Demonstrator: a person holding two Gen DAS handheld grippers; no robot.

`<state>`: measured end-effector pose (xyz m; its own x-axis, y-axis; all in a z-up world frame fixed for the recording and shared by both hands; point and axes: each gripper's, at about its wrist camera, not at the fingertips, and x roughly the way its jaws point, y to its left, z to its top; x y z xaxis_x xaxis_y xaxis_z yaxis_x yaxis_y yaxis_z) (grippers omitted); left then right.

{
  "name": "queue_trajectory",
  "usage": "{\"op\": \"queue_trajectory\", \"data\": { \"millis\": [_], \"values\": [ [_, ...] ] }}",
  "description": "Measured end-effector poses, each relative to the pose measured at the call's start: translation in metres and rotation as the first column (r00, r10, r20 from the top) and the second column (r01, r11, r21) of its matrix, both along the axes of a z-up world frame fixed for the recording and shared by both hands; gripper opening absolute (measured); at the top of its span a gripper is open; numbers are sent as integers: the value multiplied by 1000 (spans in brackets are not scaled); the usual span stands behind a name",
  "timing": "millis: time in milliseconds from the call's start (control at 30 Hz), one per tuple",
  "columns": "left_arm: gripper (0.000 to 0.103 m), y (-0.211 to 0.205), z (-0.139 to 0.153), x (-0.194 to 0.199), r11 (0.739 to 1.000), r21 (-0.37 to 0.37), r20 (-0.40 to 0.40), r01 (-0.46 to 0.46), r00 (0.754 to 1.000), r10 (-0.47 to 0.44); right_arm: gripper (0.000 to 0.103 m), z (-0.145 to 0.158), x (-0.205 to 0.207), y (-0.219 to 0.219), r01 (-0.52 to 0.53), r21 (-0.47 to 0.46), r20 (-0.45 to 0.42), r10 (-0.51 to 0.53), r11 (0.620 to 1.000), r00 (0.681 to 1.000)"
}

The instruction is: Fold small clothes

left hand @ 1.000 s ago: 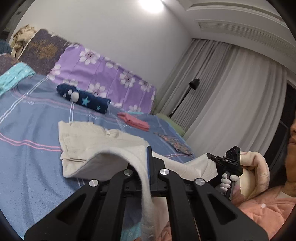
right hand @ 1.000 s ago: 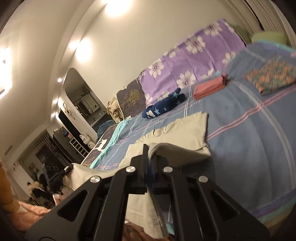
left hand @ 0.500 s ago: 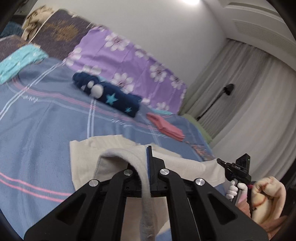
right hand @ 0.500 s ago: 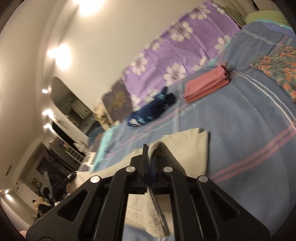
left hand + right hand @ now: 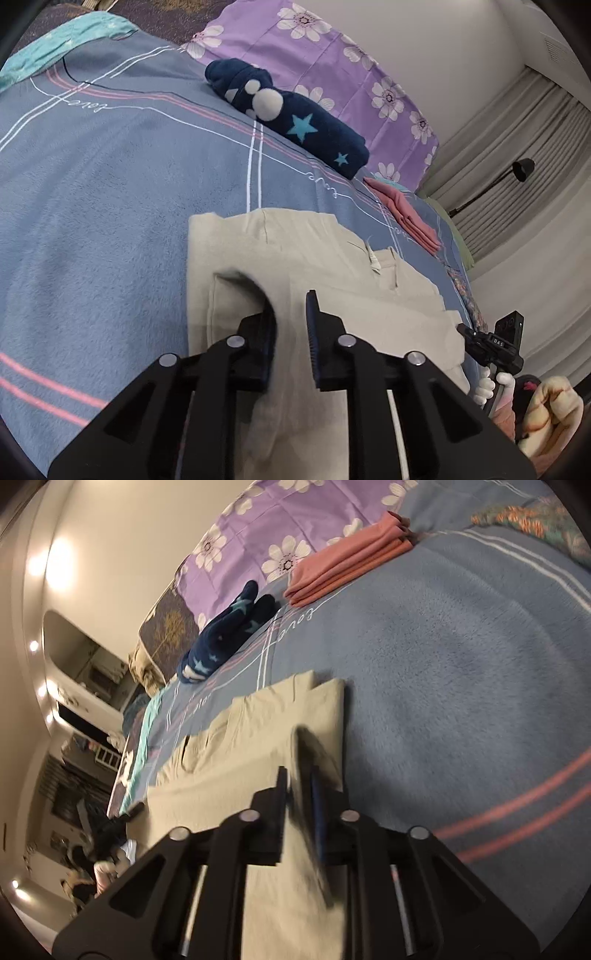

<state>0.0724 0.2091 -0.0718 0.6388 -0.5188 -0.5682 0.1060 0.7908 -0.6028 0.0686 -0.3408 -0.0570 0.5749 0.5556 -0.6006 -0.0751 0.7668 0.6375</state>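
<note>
A cream garment [image 5: 314,251] lies on the blue-grey blanket [image 5: 110,184], its near half folded over onto the far half. My left gripper [image 5: 290,306] hovers just over the fold's left corner. Its jaws are opening, and the cloth edge hangs loose against the left finger with a gap between the pads. In the right wrist view the same cream garment [image 5: 258,731] shows its right edge. There my right gripper [image 5: 298,775] is also opening, and a blurred cloth edge slips between its parted pads. The right gripper's body [image 5: 495,347] shows at the left wrist view's right edge, held by a gloved hand.
A rolled navy garment with stars [image 5: 295,122] lies beyond the cream one, below purple flowered pillows [image 5: 332,48]. Folded pink clothes [image 5: 351,565] and a floral patterned cloth [image 5: 535,520] sit far right. A teal cloth [image 5: 66,40] lies far left. Curtains and a lamp stand beyond the bed.
Both grippers carried the garment's near edge forward and down onto its far half. Their jaws, shut on the cloth before, now stand apart and the cloth is coming free.
</note>
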Motion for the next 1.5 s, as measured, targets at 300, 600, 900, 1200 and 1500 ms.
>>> {"op": "queue_trajectory", "data": {
  "millis": [300, 600, 900, 1200, 1500],
  "values": [
    [5, 0, 2, -42, 998, 60, -17, 12, 1000, -11, 9, 9, -48, 10, -55, -113, 9, 56, 992, 998],
    [4, -4, 48, -6, 999, -20, 105, 40, 994, -38, 5, 57, 2, -4, -33, 100, 127, 20, 994, 992],
    [32, -1, 34, 87, 986, 92, 19, -137, 990, 136, 25, 35, 97, -9, 100, 28, 12, -101, 995, 995],
    [59, 9, 15, 87, 981, 169, -17, -97, 995, 101, 41, 12, 112, -1, 34, -75, -29, -37, 997, 999],
    [64, 17, -11, 109, 974, 210, -105, -82, 989, 106, 46, -1, 141, 30, -92, -157, -58, 84, 983, 995]
  ]
}}
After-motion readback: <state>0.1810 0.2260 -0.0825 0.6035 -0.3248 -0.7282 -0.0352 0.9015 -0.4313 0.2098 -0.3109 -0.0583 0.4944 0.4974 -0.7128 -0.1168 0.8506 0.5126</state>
